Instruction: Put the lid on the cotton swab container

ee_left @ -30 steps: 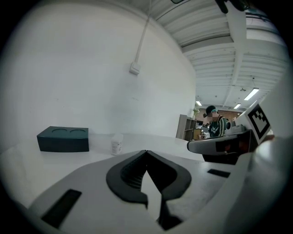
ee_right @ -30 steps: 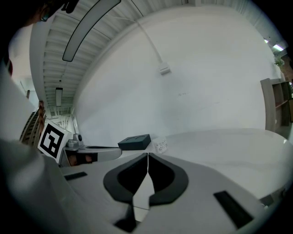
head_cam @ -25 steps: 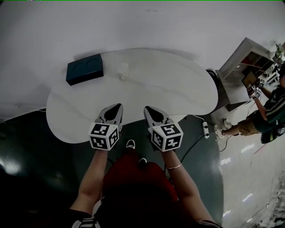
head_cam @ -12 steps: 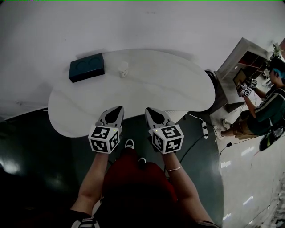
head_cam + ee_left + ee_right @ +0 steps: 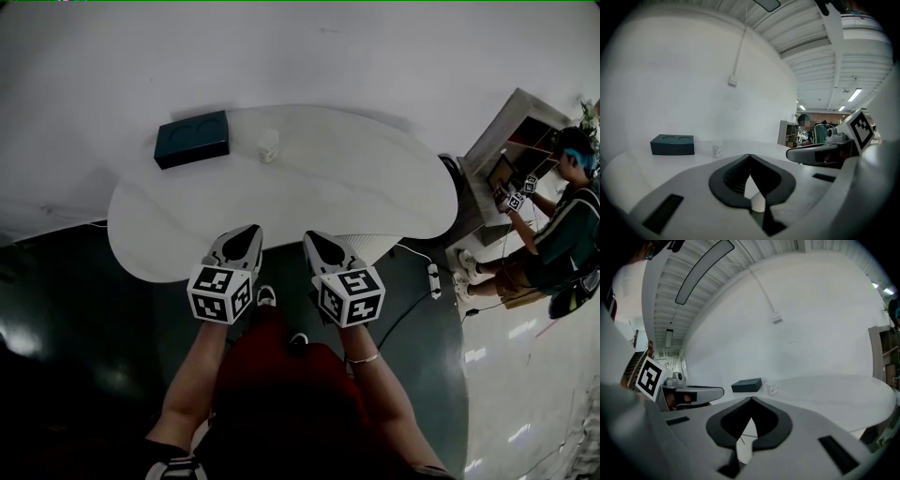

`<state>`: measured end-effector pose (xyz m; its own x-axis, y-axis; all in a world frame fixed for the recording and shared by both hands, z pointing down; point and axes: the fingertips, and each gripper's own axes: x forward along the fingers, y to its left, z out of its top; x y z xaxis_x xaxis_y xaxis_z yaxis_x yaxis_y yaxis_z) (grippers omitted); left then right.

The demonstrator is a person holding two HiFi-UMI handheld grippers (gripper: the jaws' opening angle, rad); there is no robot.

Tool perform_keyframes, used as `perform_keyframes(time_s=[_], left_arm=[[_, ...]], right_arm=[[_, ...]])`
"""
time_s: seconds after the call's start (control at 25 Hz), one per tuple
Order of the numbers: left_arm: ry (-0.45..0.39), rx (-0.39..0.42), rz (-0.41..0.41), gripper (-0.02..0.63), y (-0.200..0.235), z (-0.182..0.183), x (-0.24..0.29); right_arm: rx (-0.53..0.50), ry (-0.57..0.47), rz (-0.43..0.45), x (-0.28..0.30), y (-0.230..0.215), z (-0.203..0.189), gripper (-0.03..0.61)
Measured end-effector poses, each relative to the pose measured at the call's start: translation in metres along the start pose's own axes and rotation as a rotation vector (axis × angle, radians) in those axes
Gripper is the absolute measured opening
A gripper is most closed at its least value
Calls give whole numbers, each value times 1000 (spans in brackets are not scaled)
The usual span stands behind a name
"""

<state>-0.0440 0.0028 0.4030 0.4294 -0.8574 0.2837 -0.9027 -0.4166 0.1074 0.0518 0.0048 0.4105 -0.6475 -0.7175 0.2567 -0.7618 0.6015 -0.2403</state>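
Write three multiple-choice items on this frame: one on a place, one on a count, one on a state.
1. Where does the white container stand? A) on the table, right of the dark box B) on top of the box C) on the floor
2. How many round hollows does the box's top show? A) one B) two C) four
3. How do the left claw's jaws stand? A) wide apart B) together, nothing between C) clamped on a lid
Key: 1 A, the head view shows it on the tabletop beside the box; 2 B, two hollows lie side by side; 3 B, its tips meet in its own view.
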Motion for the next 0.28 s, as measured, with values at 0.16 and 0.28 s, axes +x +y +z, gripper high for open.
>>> perform_keyframes(time_s=[0.16,0.28], left_arm=[[3,7,5,25,9,3,6],[0,15,10,25,20,6,12]], right_arm=[[-11,4,7,11,0,2,15],[-26,7,8,22,-2,3,15]])
